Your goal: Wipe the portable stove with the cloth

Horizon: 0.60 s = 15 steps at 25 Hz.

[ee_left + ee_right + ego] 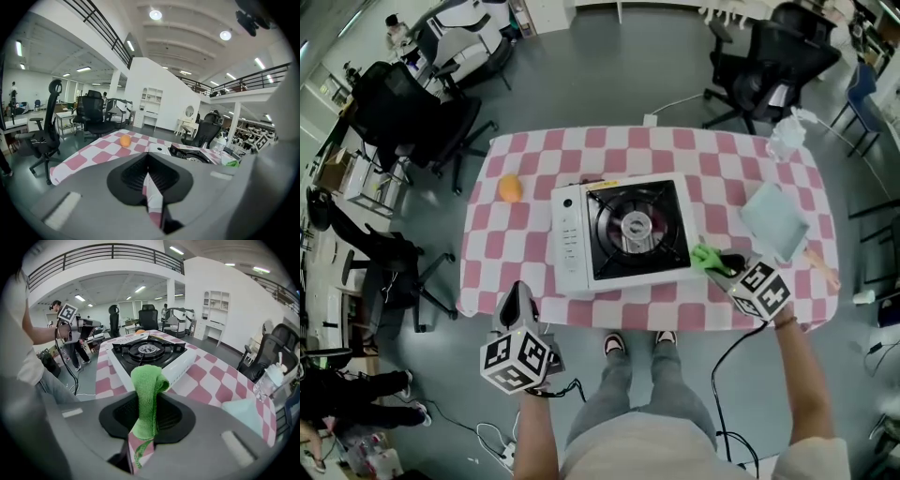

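A white portable stove (623, 232) with a black burner top (147, 351) sits in the middle of the pink-checked table (534, 164). My right gripper (719, 262) hovers at the stove's right front corner, shut on a green cloth (145, 397) that sticks up between its jaws. The green cloth (707, 256) shows beside the stove. My left gripper (517, 309) hangs below the table's front left edge, off the table, with its jaws closed together and nothing held. From it the stove (190, 153) shows far ahead to the right.
An orange (510, 188) lies at the table's left. A pale blue cloth (773, 221) and a plastic bottle (787, 137) sit on the right side. Black office chairs (412, 117) stand around the table. Cables trail on the floor near the person's feet.
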Tool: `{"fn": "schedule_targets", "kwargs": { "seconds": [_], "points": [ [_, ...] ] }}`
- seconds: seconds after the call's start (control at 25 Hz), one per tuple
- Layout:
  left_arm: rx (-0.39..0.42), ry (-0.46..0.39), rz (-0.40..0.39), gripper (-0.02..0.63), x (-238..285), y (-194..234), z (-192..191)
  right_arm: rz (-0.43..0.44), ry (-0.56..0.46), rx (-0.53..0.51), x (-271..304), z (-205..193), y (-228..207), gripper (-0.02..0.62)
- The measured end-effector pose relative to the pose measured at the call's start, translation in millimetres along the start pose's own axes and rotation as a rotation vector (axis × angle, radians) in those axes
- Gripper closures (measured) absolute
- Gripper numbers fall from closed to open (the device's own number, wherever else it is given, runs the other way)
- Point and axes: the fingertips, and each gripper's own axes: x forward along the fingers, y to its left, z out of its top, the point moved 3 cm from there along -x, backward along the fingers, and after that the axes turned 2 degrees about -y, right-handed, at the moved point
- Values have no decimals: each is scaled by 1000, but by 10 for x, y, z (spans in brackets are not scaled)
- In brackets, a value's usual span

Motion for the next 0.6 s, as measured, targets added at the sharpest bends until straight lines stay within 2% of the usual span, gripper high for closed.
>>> {"fn": "schedule_targets", "kwargs": {
  "seconds": [0.6],
  "points": [
    [16, -2, -82, 606, 233, -80, 125, -14, 39, 19, -87, -105, 245, 517]
  ]
}}
